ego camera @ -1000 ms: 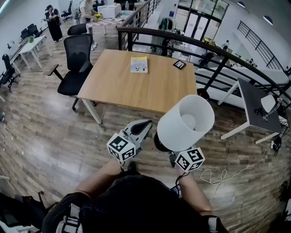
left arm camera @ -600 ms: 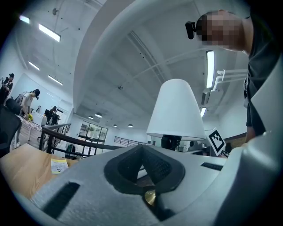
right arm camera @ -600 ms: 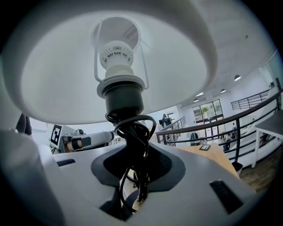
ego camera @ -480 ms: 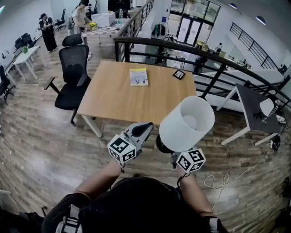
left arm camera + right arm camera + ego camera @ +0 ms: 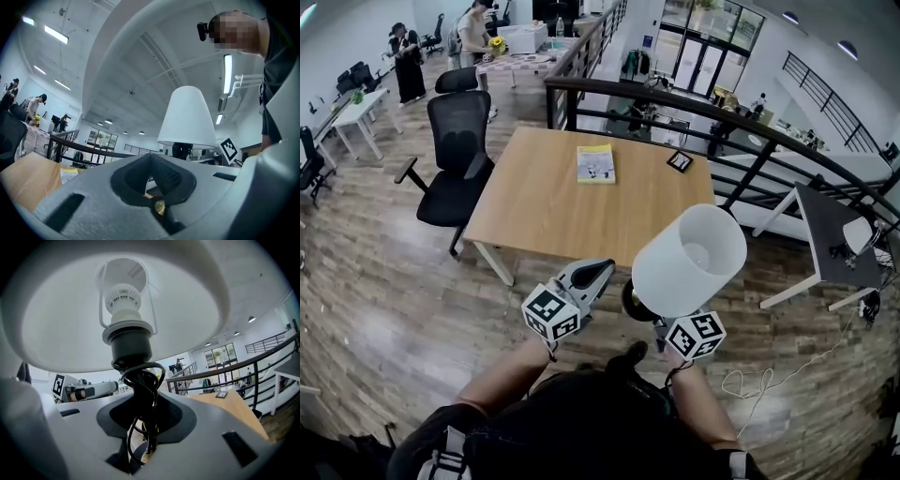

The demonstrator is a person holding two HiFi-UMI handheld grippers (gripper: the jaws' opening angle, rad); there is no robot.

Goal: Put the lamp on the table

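Clamping the black stem of the white-shaded lamp (image 5: pixel 689 261), the right tool (image 5: pixel 145 423) holds it shade-up for the light wooden tabletop (image 5: pixel 553 202) ahead; left tool (image 5: pixel 592 273) closed, empty, spare.

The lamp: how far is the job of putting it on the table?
Done: the lamp is lifted, its stem gripped by the right gripper. In hand: it is held over the floor, short of the table. Left: bring it over the table and set it down. The left gripper is empty.
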